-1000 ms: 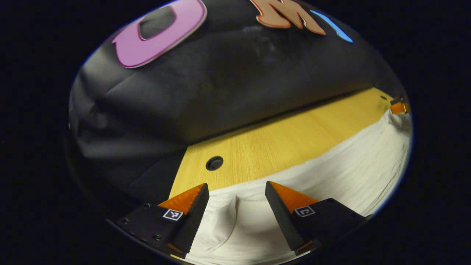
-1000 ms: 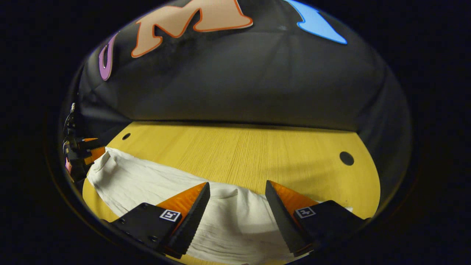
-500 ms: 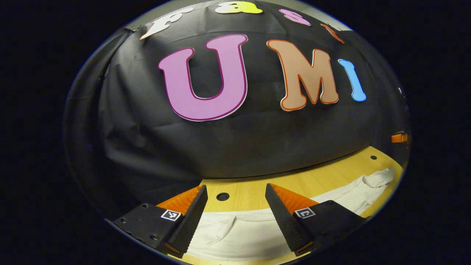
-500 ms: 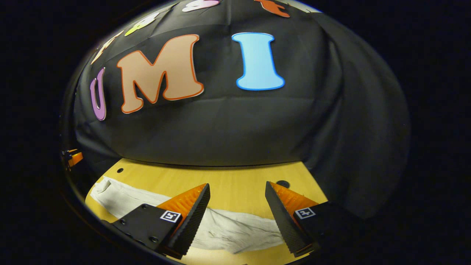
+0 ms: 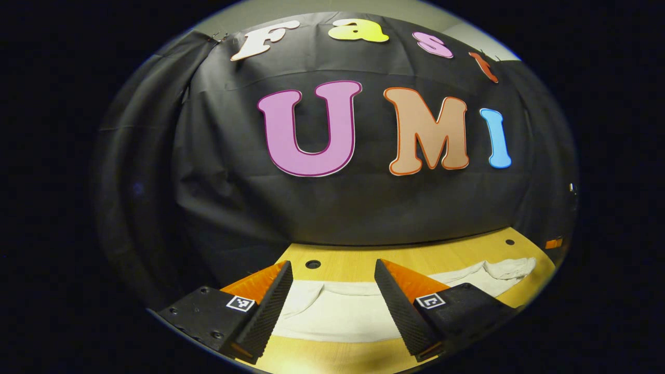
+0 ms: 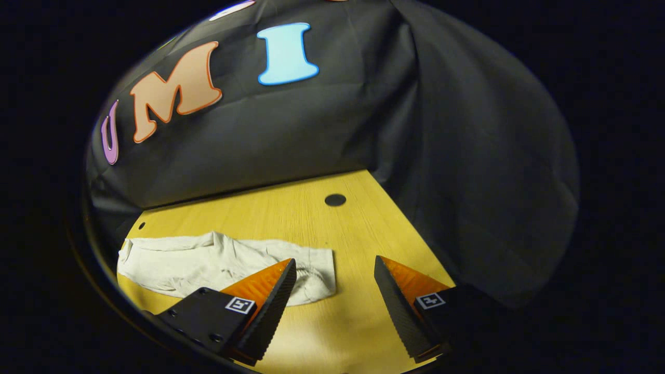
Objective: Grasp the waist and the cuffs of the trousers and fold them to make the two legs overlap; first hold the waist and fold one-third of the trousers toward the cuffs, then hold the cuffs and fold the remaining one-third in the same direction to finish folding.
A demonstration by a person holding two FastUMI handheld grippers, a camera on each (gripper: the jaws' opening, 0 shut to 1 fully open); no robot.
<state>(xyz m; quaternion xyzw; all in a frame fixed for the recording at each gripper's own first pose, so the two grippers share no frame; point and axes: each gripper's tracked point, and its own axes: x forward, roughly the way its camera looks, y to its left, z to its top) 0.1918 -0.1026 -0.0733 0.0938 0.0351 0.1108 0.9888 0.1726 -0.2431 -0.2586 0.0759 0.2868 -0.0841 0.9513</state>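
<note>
Right gripper view, pale trousers (image 6: 218,262) flat on wooden table (image 6: 332,228), black cloth wall (image 6: 467,156), both tools wide, holding nothing.

One pair of white trousers (image 6: 218,262) lies on one wooden table (image 6: 332,228) with two holes.

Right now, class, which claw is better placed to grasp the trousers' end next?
Left, probably: the left claw has the trousers between its open fingers; the right claw frames mostly bare table.

Dim booth, sharp focus, strong fisheye bending at the edges.
</note>
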